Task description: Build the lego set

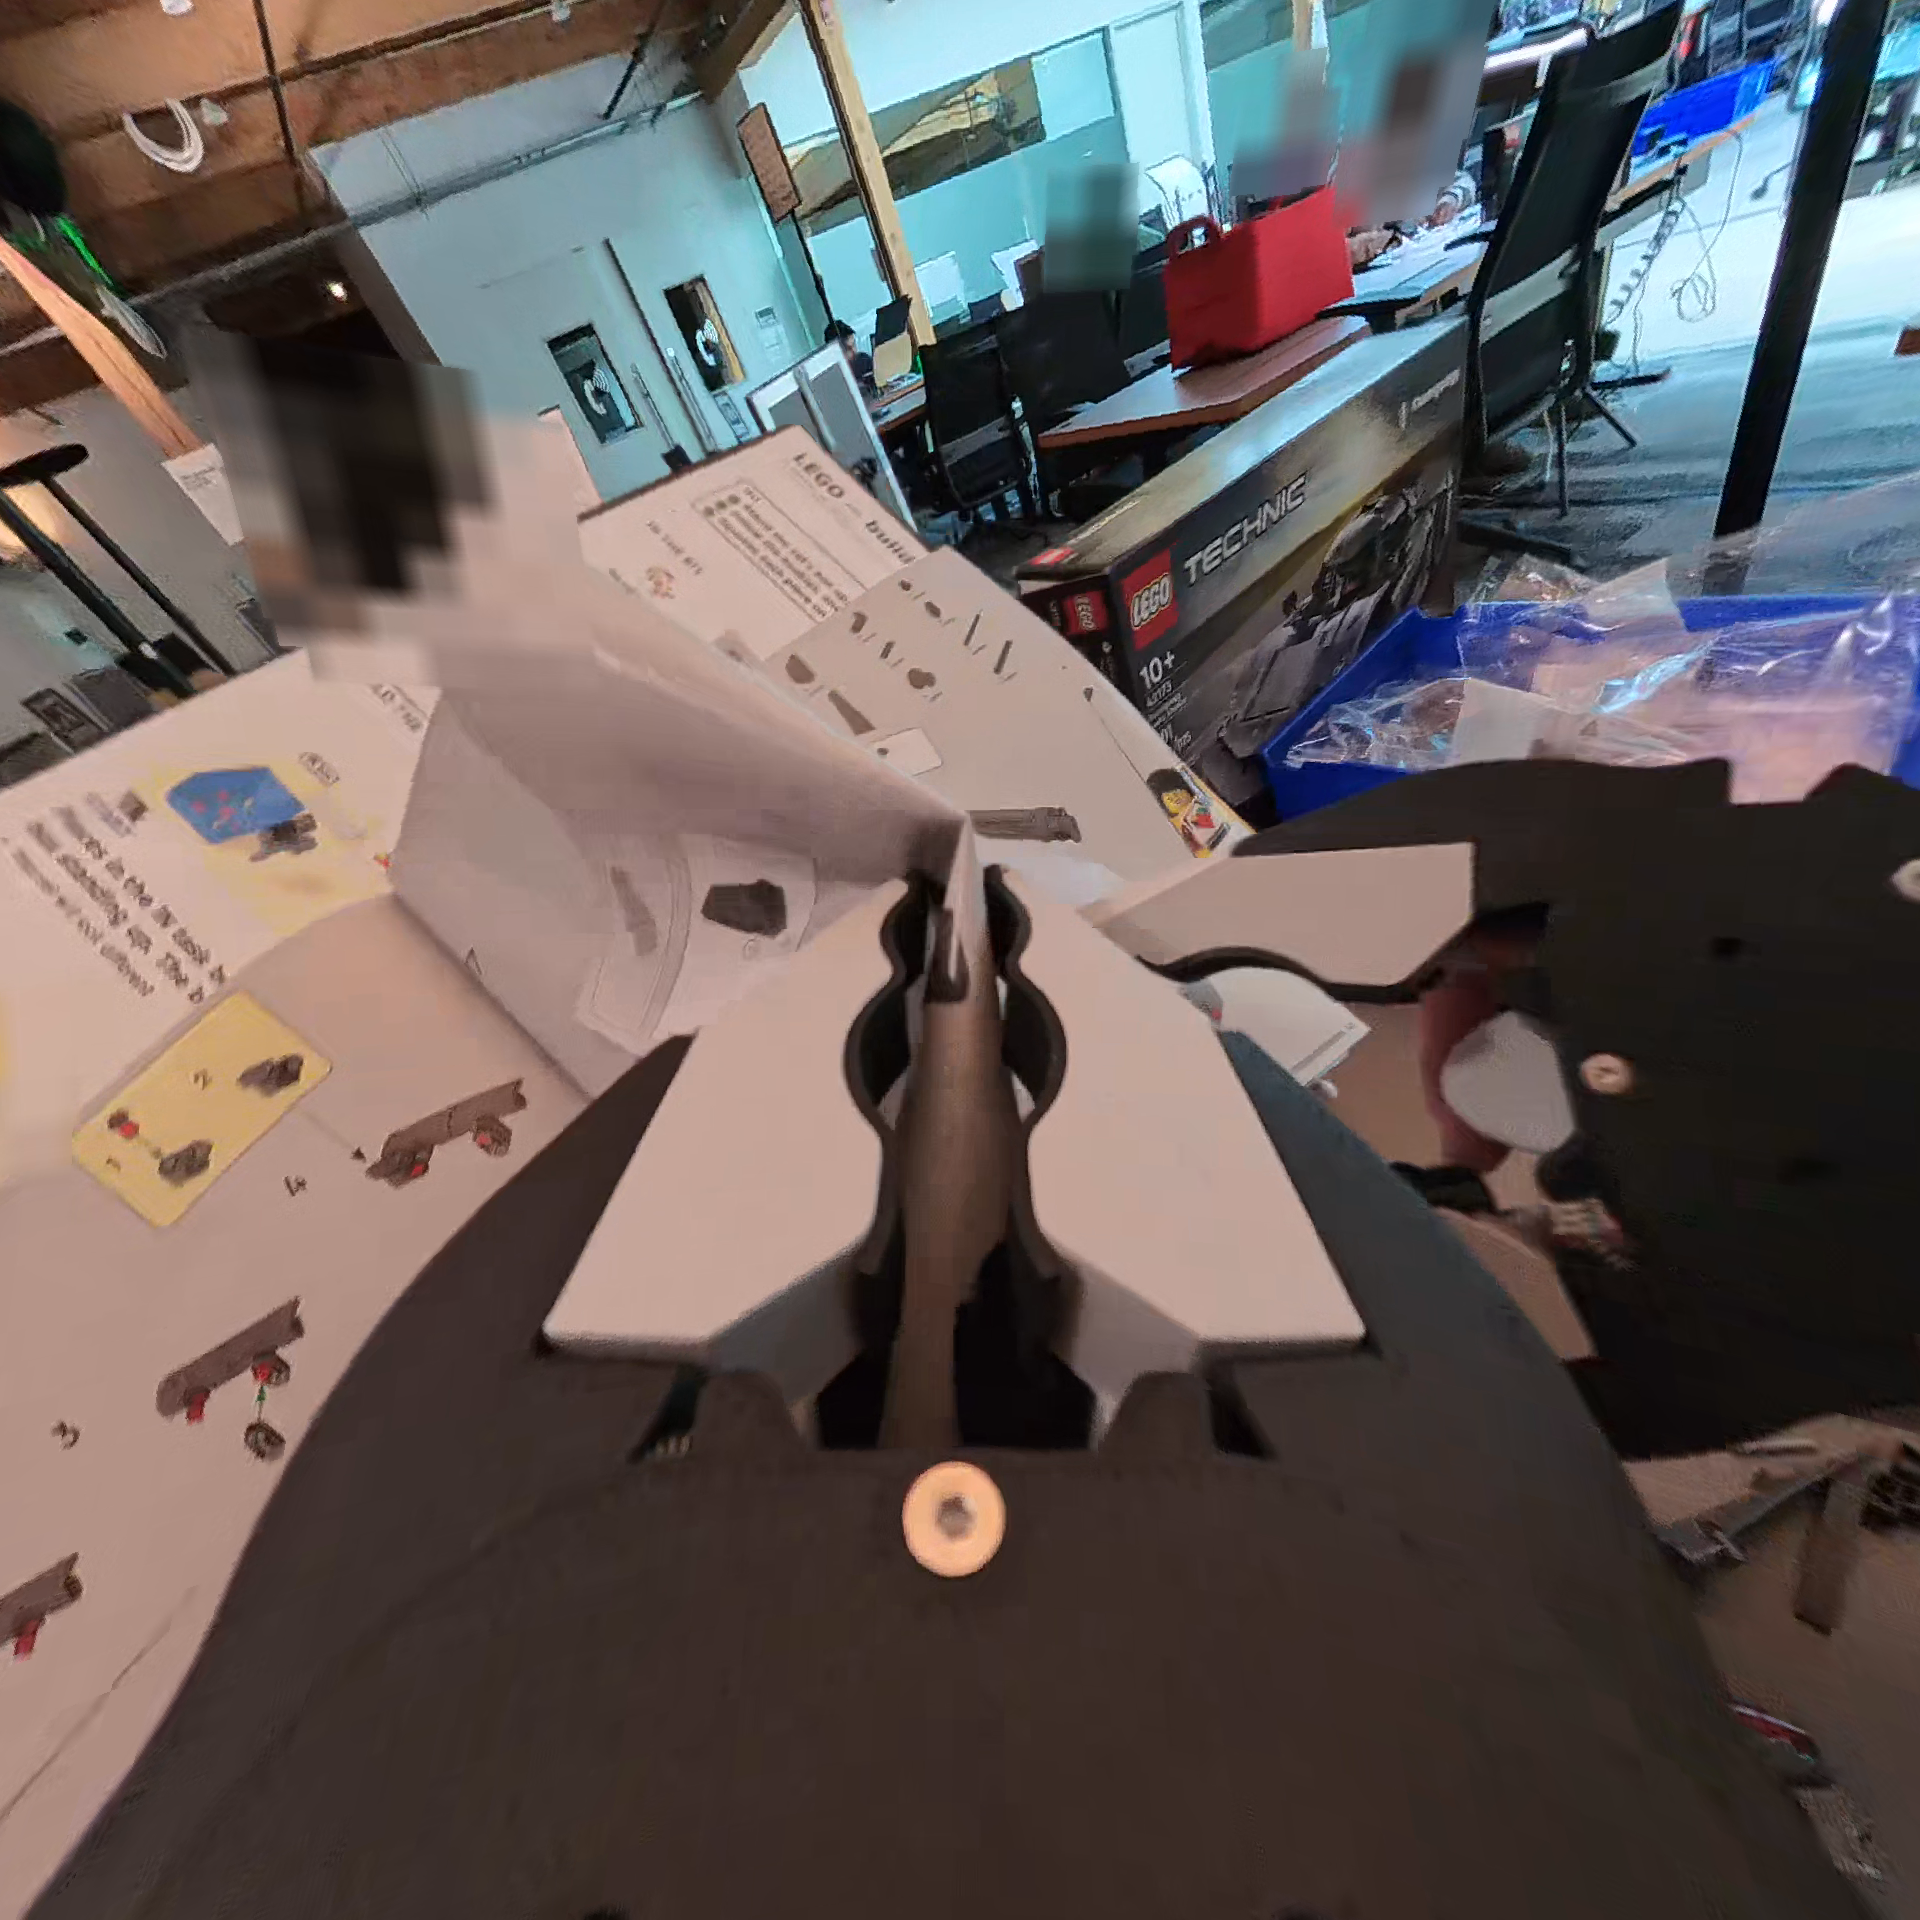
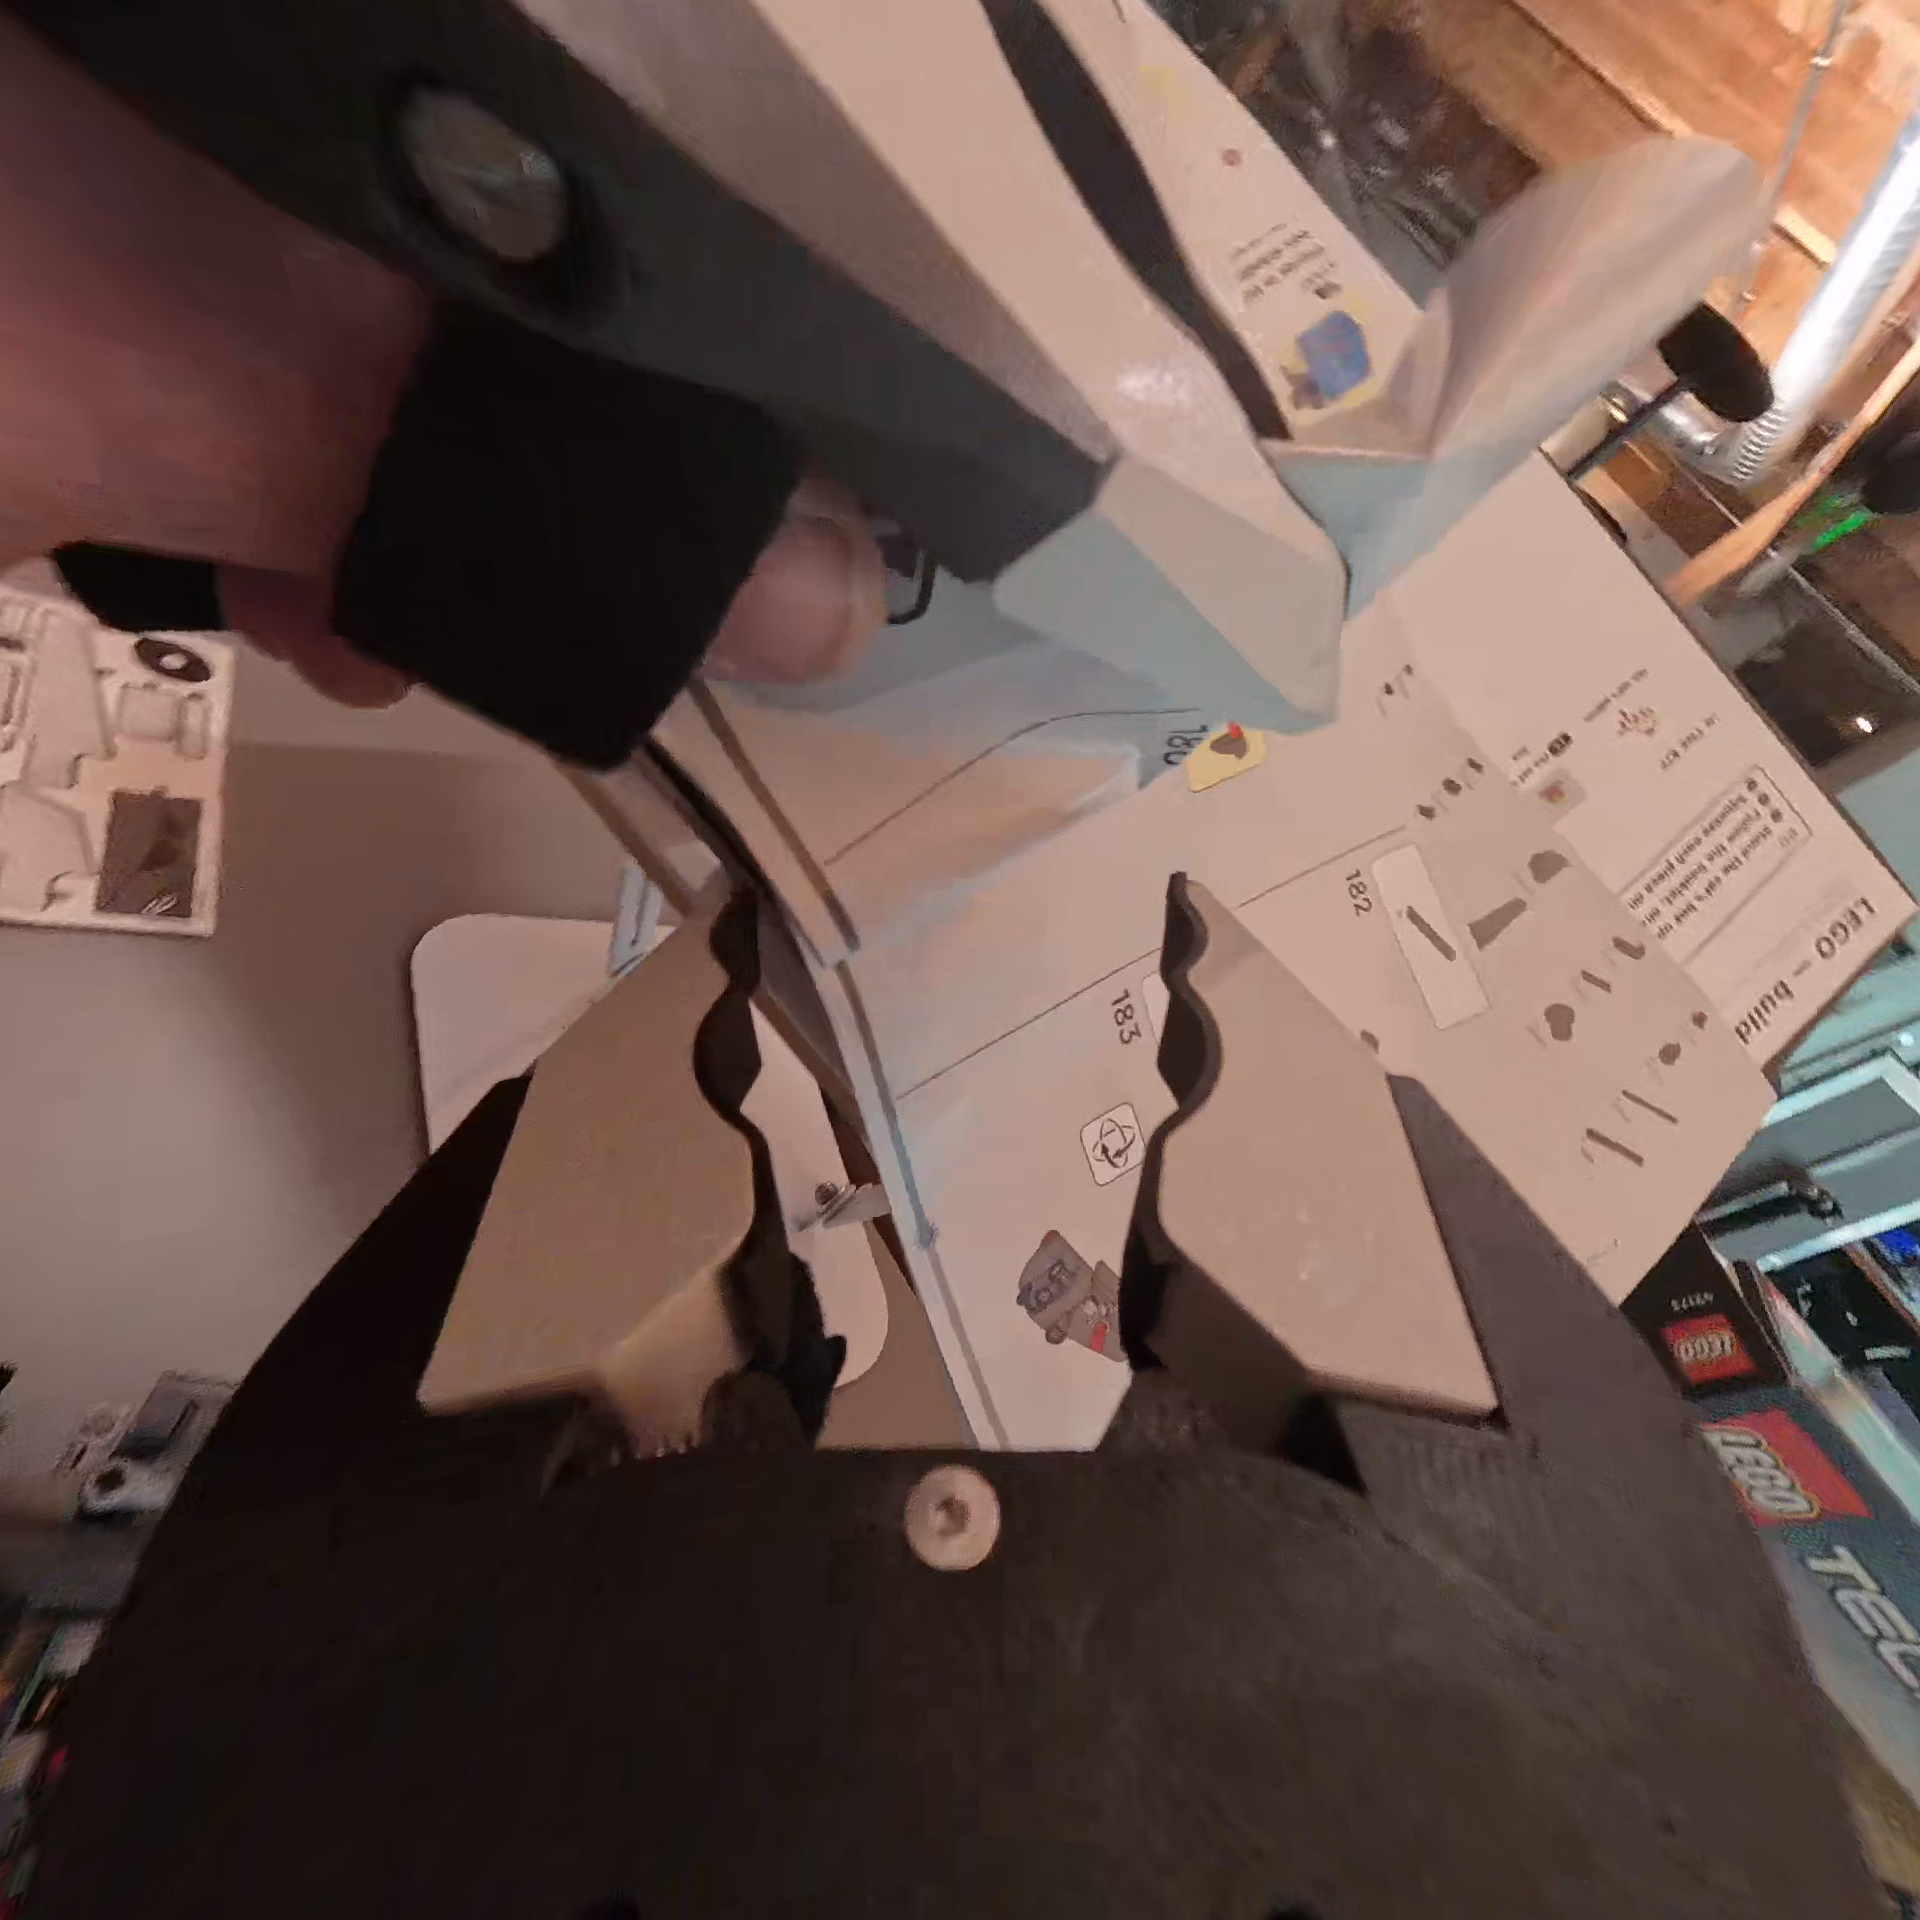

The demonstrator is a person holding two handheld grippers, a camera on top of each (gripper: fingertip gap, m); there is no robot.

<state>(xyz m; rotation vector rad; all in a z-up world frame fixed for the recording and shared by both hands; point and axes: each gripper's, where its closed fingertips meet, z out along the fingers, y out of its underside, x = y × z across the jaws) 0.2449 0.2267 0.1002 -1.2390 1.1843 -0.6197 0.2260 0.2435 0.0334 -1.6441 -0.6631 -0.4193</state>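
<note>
left hand-held gripper (image 1: 961, 894) pinches booklet pages (image 1: 665, 727) beside box (image 1: 1278, 582).

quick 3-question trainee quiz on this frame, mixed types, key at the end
1. True or false: the left gripper is shut on a page of the instruction booklet.
2. The right gripper is: A) open and empty B) shut on a brick C) shut on the booklet.
3. Fill in: beside the lego box sits a ___ bin with clear plastic bags in it.

Key: 1 true; 2 A; 3 blue.
</note>
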